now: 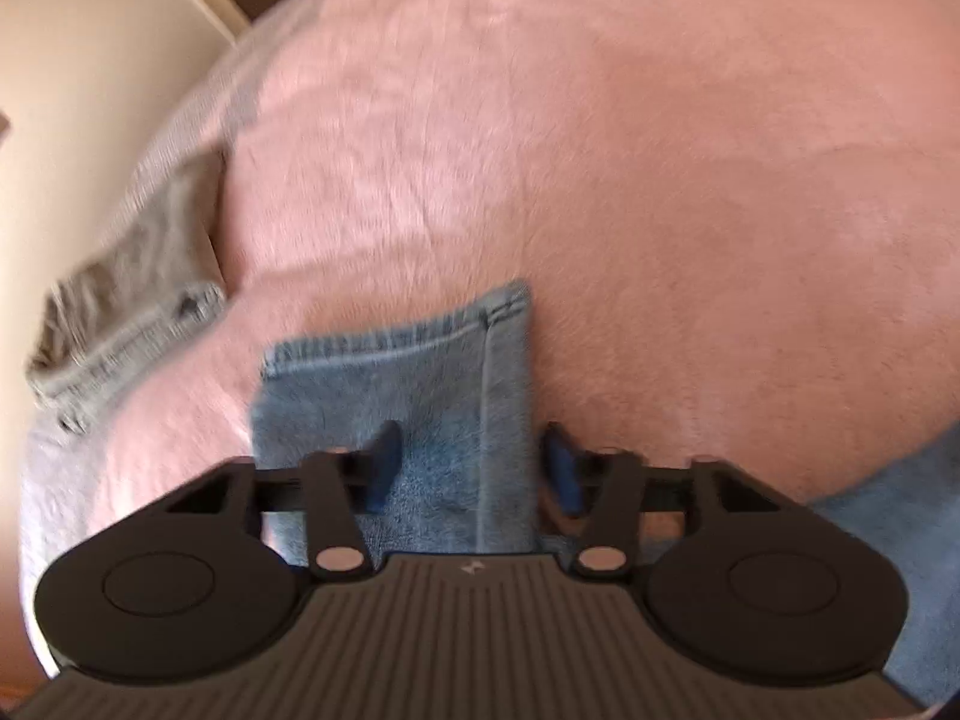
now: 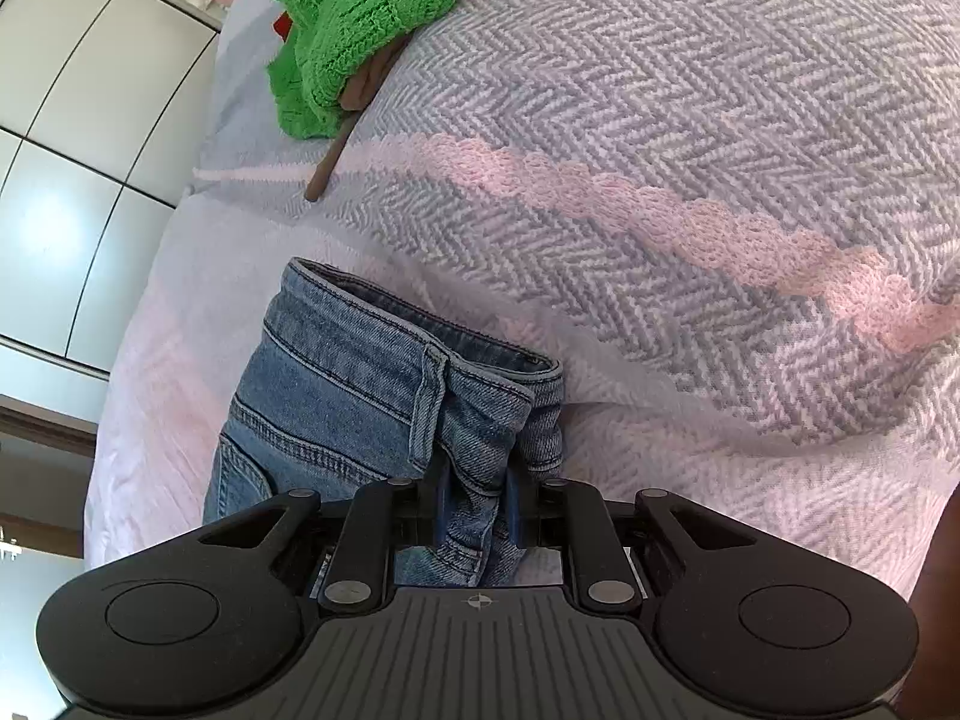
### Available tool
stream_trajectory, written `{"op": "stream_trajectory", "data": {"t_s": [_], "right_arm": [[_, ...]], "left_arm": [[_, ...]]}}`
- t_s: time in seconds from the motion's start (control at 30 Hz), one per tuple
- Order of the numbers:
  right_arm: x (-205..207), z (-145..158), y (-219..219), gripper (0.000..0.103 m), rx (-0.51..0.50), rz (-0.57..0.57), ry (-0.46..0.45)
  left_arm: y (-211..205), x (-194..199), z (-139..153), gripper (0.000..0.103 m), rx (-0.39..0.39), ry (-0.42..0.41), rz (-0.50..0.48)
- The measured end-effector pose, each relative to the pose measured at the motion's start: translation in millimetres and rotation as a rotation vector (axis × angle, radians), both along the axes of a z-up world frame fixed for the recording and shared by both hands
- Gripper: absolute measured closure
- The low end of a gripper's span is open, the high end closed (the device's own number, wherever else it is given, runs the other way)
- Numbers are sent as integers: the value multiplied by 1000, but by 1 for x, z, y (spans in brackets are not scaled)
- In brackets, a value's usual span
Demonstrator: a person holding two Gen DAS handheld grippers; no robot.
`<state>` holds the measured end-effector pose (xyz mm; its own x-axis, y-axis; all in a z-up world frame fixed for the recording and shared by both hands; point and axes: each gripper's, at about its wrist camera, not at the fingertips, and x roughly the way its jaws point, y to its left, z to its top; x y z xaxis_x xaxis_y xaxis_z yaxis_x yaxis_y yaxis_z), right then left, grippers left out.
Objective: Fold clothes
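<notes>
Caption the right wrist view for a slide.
Right gripper shut on jeans waistband over a herringbone blanket.

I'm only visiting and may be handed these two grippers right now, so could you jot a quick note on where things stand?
Left gripper: open, its fingers either side of the hem end of the blue denim jeans, which lies on the pink fuzzy blanket.
Right gripper: shut on the jeans' waistband, over the grey herringbone bedspread.
Elsewhere: a beige garment at the blanket's left edge; a green knitted sweater farther up the bed.
Done: hard to tell; the jeans look bunched, not neatly folded.
Left: close the left gripper on the hem, fold the jeans, probably then the others.
</notes>
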<state>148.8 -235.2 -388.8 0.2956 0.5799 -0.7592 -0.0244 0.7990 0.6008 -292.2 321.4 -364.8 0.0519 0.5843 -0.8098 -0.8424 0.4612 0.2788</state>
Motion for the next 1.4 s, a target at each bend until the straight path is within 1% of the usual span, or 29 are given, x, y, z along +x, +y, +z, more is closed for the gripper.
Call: {"op": "stream_trajectory", "data": {"t_s": [0.03, 0.07, 0.1, 0.13, 0.2, 0.23, 0.3, 0.33, 0.37, 0.47, 0.5, 0.57, 0.63, 0.73, 0.87, 0.93, 1.07, 1.23, 1.4], "right_arm": [[-1, 0, 0, 87, -1, -2, -2], [-1, 0, 0, 87, -2, -3, -3], [-1, 0, 1, 87, -4, -4, -4], [-1, 0, 1, 87, -8, -4, -5], [-1, 0, 3, 87, -16, -1, -7], [-1, 0, 3, 87, -19, 0, -8], [-1, 0, 4, 87, -25, 0, -9], [-1, -1, 5, 87, -29, 1, -10], [-1, -1, 5, 87, -32, 1, -12], [-1, 0, 7, 87, -44, -1, -8], [0, 1, 8, 87, -48, 1, -6], [2, 4, 9, 87, -58, 9, -1], [3, 6, 10, 87, -71, 20, 1], [3, 11, 13, 87, -90, 35, -13], [3, 20, 12, 89, -94, 45, -37], [3, 23, 10, 89, -87, 53, -41], [5, 21, 8, 89, -84, 63, -36], [11, 21, 9, 89, -82, 72, -38], [11, 19, 7, 89, -85, 96, -42]], "left_arm": [[7, -4, -2, 99, -18, -16, 20], [9, -17, 4, 99, -13, -72, 64], [5, -38, 16, 99, 14, -157, 125], [1, -61, 29, 99, 45, -242, 184], [-16, -117, 56, 100, 132, -409, 331], [-27, -146, 64, 101, 161, -465, 413], [-48, -204, 71, 101, 189, -541, 582], [-56, -229, 70, 101, 179, -575, 650], [-62, -247, 58, 101, 132, -600, 706], [-75, -292, 11, 100, -51, -660, 874], [-79, -301, 1, 100, -74, -685, 909], [-85, -307, -11, 101, -62, -743, 949], [-88, -306, -12, 100, -40, -760, 944], [-90, -307, -6, 102, -30, -739, 898], [-93, -307, 10, 101, 2, -734, 808], [-95, -303, 18, 101, 23, -711, 753], [-103, -298, 22, 101, 30, -652, 690], [-106, -298, 14, 100, 32, -608, 664], [-101, -293, -2, 97, 11, -510, 615]]}}
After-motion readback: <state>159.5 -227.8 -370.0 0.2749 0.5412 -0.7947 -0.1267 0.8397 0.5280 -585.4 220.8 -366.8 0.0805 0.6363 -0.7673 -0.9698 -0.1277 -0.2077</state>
